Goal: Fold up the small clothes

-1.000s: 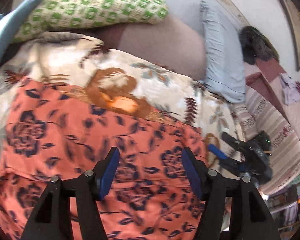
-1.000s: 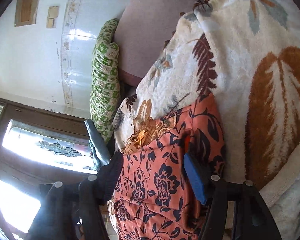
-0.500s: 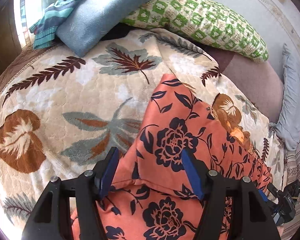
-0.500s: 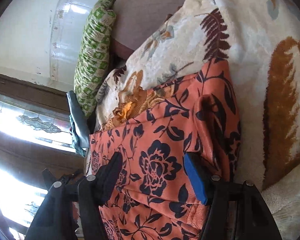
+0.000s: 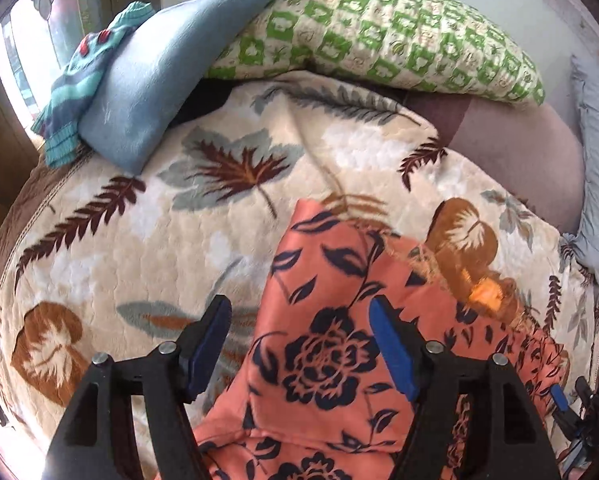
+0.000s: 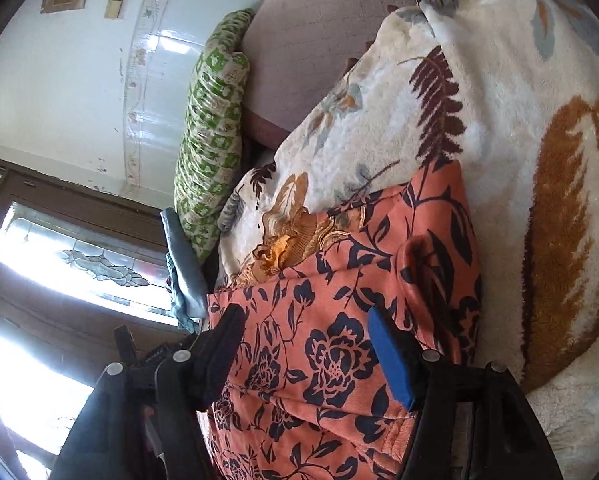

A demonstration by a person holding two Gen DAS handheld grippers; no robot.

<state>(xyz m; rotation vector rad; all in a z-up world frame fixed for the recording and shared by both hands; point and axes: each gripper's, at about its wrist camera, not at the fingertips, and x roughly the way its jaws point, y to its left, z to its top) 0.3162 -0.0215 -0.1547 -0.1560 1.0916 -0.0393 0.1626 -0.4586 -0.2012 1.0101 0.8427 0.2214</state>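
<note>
My left gripper (image 5: 299, 344) jaws just widening, slid toward garment (image 5: 331, 352) left edge, gripping nothing; right gripper (image 6: 303, 354) open over cloth; next fold pending.

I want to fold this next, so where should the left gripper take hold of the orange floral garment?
Probably the orange floral garment's left edge, which lies free on the leaf-print blanket. Come from above: the left gripper, jaws just opened wider, straddles that edge unclamped. The right gripper hovers open over its other end.

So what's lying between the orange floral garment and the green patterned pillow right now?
Only the leaf-print blanket: in the left wrist view it runs bare from the orange floral garment up to the green patterned pillow. The folded blue cloth sits off to the side.
</note>
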